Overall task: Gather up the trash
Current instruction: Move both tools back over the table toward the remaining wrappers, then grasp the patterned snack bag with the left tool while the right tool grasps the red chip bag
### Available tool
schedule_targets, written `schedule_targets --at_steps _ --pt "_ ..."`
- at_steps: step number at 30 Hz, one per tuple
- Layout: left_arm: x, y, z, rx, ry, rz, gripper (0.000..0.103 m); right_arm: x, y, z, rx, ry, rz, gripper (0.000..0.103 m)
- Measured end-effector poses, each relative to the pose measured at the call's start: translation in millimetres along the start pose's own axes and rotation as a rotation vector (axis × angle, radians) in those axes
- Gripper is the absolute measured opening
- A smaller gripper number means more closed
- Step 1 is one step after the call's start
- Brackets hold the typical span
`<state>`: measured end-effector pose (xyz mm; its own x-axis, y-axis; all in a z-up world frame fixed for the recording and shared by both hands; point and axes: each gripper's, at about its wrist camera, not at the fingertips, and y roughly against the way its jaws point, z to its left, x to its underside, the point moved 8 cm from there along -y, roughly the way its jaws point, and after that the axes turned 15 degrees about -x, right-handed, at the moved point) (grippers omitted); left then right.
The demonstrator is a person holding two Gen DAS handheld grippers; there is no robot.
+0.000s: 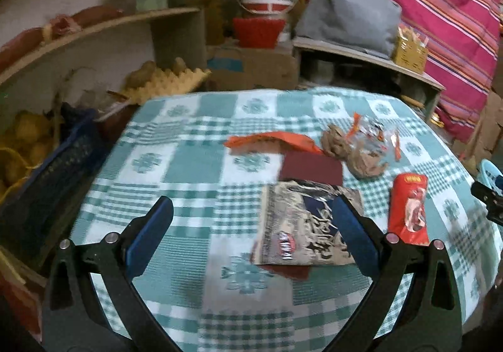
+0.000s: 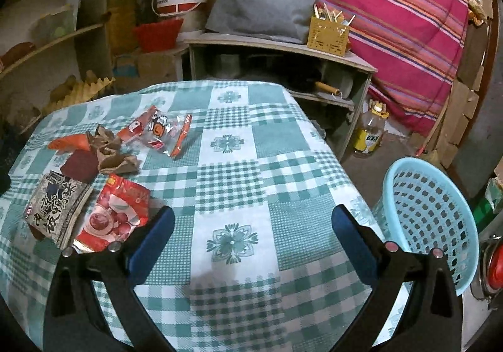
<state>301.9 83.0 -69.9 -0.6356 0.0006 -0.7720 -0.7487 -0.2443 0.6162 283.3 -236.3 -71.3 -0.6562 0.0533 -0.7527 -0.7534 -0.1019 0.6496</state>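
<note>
Right wrist view alone shows the light blue basket (image 2: 430,220) on the floor, right of the table (image 2: 232,182). Left wrist view alone shows potatoes (image 1: 22,144) at far left.

Left gripper (image 1: 251,226): jaws wide apart, empty, above the checked cloth; grey snack packet (image 1: 301,226) lies under its right finger, red wrapper (image 1: 408,210) just right.

Right gripper (image 2: 253,229): jaws apart, empty; the trash cluster lies to its left, the clear printed wrapper (image 2: 160,131) farther off.

The left gripper (image 1: 251,223) and the right gripper (image 2: 253,223) both hang with jaws spread wide, nothing between them.
</note>
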Motion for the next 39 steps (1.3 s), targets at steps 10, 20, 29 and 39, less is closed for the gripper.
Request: schedule_targets --at_steps 10,20,29,39 --pt "28.4 -41.0 -35.5 0.086 -0.068 0.143 0.073 3.6 -13.3 2.2 0.007 0.026 0.027 0.098" --pt "24.6 -41.2 -33.2 0.076 -0.073 0.128 0.024 5.1 -18.2 25.5 -0.027 0.072 0.035 0.098" --pt "-2.7 -8.5 -15.4 0.103 -0.014 0.032 0.015 8.2 -16.1 54.9 -0.068 0.114 0.03 0.098" --pt "-17.7 15.6 21.4 0.087 0.04 -0.039 0.013 12.2 -28.3 98.4 -0.14 0.128 0.049 0.098"
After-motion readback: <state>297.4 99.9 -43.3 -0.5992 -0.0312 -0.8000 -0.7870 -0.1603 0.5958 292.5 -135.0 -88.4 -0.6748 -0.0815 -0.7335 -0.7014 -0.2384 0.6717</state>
